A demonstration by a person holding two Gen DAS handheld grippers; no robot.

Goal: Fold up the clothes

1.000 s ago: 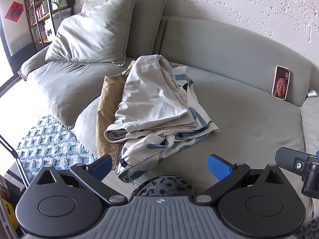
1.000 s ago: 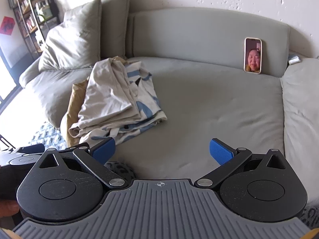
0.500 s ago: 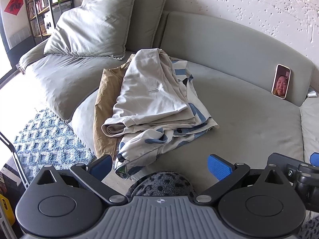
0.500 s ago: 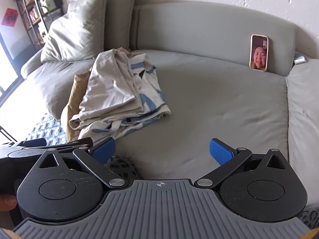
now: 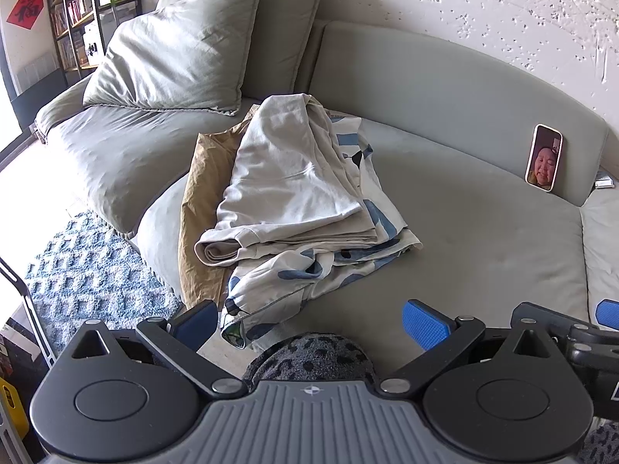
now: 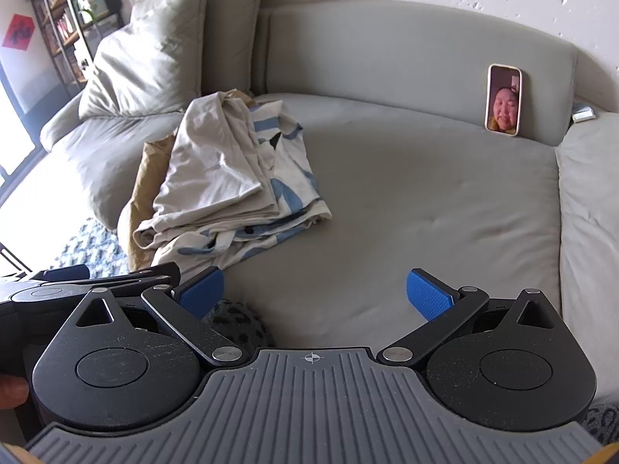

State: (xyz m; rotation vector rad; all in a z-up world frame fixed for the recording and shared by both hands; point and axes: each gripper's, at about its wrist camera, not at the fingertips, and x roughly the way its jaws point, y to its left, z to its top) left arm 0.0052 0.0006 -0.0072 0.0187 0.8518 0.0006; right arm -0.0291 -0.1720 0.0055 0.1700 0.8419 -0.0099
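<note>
Left hand-held gripper (image 5: pixel 311 321) and right hand-held gripper (image 6: pixel 315 294) both hover wide open and empty, short of the clothes (image 5: pixel 298 197), which lie in a rumpled heap on the sofa (image 5: pixel 483 239). Folding looks unstarted; every garment remains.

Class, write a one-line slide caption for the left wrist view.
Open left gripper faces a pile of clothes on a grey sofa, a phone propped against its backrest.
</note>
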